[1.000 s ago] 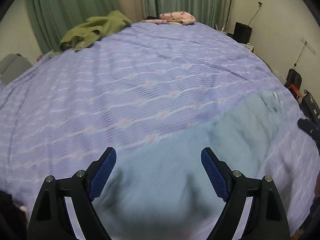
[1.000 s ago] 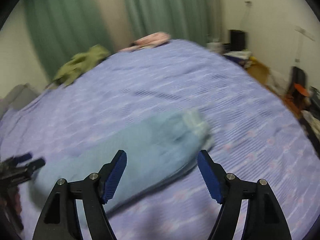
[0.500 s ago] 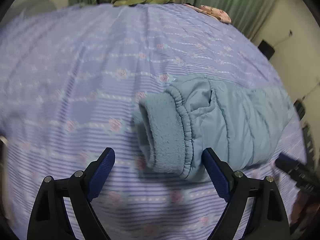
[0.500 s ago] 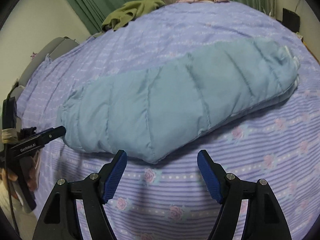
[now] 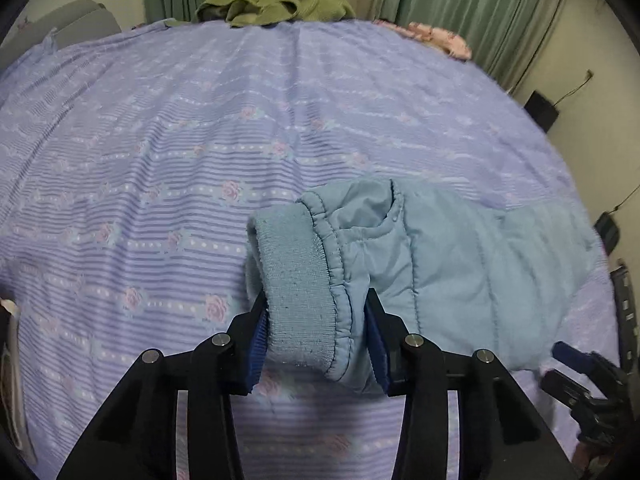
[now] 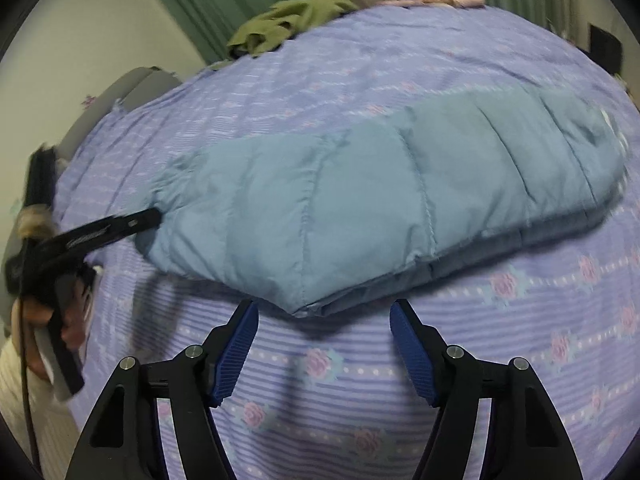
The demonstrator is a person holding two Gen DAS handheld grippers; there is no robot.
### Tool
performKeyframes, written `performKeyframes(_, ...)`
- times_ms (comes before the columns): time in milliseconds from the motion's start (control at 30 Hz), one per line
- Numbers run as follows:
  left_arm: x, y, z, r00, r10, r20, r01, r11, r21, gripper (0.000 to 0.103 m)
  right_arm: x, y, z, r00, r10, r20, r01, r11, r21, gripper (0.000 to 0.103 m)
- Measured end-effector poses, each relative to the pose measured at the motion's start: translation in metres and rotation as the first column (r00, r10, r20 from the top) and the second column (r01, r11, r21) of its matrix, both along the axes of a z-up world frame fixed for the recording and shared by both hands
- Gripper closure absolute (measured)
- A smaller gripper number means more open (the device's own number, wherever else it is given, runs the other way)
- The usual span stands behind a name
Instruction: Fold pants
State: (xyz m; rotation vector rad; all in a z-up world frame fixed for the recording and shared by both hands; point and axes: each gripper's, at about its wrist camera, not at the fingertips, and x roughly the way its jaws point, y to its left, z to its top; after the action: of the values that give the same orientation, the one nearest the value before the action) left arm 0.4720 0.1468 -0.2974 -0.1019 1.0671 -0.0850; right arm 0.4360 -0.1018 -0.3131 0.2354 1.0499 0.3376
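Note:
Light blue quilted pants point(image 6: 360, 200) lie folded lengthwise across the purple flowered bedspread point(image 5: 180, 140). In the left wrist view my left gripper point(image 5: 316, 340) is shut on the pants' waistband point(image 5: 300, 288), whose fleecy lining is turned outward. In the right wrist view my right gripper point(image 6: 324, 332) is open just in front of the pants' near folded edge, not touching it. The left gripper point(image 6: 120, 224) also shows there, at the pants' left end. The right gripper point(image 5: 580, 376) shows at the lower right of the left wrist view.
An olive green garment point(image 5: 276, 0) and a pink patterned garment point(image 5: 436, 36) lie at the bed's far edge before green curtains. A black box point(image 5: 542, 110) stands by the right wall. A grey pillow point(image 6: 120, 92) lies at the left.
My left gripper has moved forward and shut on the waistband. My right gripper has come closer to the pants' near edge and stays open.

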Motion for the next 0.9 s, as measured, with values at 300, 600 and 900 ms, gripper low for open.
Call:
performKeyframes(300, 0.018, 0.002, -0.011, 0.999, 0.006, -0.038, -0.006, 1.0, 0.009, 0.059, 0.019, 0.027, -0.004, 0.981, 0.192, 0.005, -0.192, 0.98, 0.05, 0.043)
performKeyframes(600, 0.011, 0.003, -0.012, 0.998, -0.026, -0.056, 0.027, 0.999, 0.02, 0.058, 0.032, 0.035, -0.033, 0.971, 0.23, -0.061, -0.229, 0.973, 0.025, 0.072)
performKeyframes(900, 0.01, -0.01, -0.029, 0.997, -0.026, -0.068, 0.039, 0.981, 0.189, 0.029, 0.017, 0.033, -0.031, 0.973, 0.215, -0.086, -0.22, 0.974, -0.05, 0.09)
